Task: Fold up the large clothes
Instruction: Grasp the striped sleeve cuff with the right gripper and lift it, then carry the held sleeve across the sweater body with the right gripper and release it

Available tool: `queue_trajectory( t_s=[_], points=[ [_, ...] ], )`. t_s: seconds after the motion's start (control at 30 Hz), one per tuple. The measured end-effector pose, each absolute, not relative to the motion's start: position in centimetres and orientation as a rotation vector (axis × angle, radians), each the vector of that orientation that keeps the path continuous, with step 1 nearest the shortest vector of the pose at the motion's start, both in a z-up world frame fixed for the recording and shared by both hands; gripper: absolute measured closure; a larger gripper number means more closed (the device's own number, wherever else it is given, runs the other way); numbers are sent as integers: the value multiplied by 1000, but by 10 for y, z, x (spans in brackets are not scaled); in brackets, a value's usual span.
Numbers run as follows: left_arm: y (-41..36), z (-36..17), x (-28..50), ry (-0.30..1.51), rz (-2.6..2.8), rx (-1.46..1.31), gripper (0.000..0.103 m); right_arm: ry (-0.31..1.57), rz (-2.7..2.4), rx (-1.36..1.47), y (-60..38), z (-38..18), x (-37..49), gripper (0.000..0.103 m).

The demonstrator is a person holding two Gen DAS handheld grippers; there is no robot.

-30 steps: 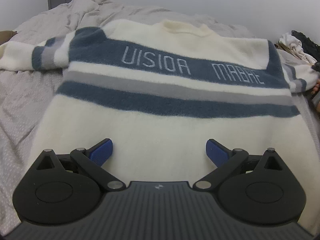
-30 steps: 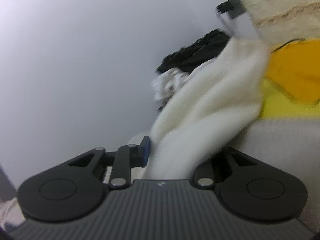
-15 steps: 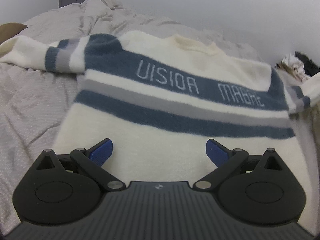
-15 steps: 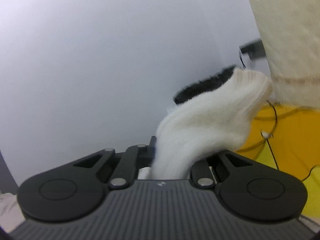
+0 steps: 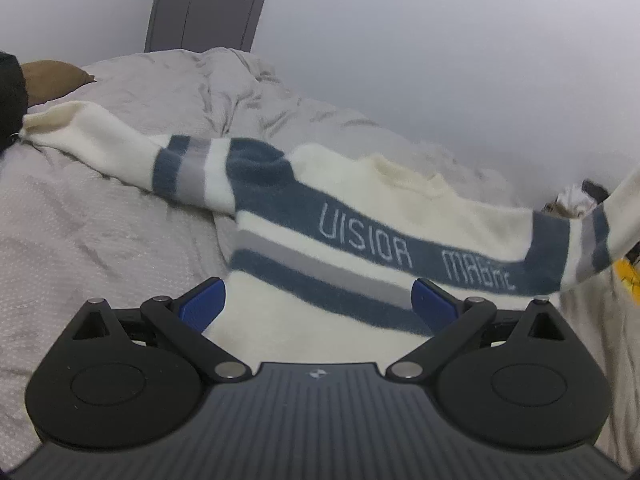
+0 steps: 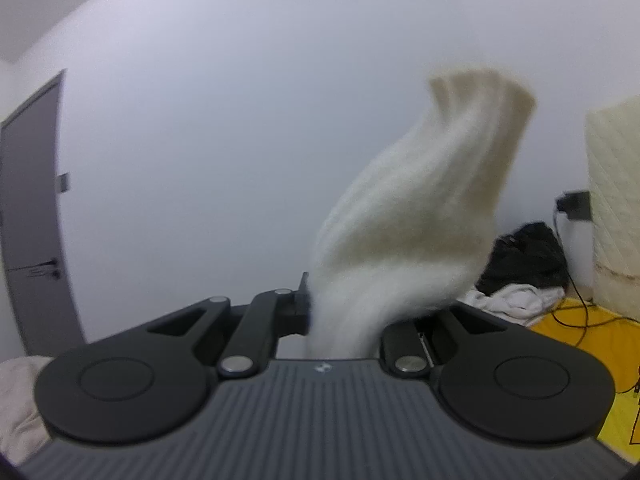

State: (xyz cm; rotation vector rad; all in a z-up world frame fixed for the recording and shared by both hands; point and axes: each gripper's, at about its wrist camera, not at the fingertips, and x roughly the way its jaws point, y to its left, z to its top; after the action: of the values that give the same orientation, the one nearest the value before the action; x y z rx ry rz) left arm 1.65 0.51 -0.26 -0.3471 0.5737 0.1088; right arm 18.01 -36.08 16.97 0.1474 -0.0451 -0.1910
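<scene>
A cream sweater (image 5: 360, 240) with blue and grey stripes and pale lettering lies front up on a grey bed (image 5: 80, 240). Its left sleeve (image 5: 104, 144) stretches out to the left. Its right sleeve (image 5: 600, 236) rises off the bed at the far right. My left gripper (image 5: 318, 304) is open and empty above the sweater's lower body. My right gripper (image 6: 344, 316) is shut on the cream sleeve cuff (image 6: 420, 208), which stands up out of the jaws and hides the right finger.
A grey door (image 5: 204, 4) and white wall stand behind the bed. A brown pillow (image 5: 52, 80) lies at the bed's far left. A pile of dark and white clothes (image 6: 520, 268), a cable and a yellow mat (image 6: 580, 332) lie right of the bed.
My right gripper has lifted the sleeve cuff and swung left, so the door now shows. My left gripper has drawn back and tilted up, showing more of the left sleeve and the door.
</scene>
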Motion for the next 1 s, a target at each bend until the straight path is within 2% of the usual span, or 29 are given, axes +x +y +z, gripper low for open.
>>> queue_trajectory(
  t_s=[0.27, 0.43, 0.73, 1.0],
  points=[
    [29, 13, 5, 556, 86, -463, 2, 25, -57, 79, -270, 158, 115, 87],
    [35, 18, -10, 519, 84, -446, 2, 73, 15, 43, -245, 139, 107, 87],
    [68, 16, -25, 518, 145, -486, 2, 178, 143, -185, -165, 87, 89, 86],
    [78, 11, -23, 517, 176, -507, 2, 322, 250, -240, -126, 16, 81, 86]
  ],
)
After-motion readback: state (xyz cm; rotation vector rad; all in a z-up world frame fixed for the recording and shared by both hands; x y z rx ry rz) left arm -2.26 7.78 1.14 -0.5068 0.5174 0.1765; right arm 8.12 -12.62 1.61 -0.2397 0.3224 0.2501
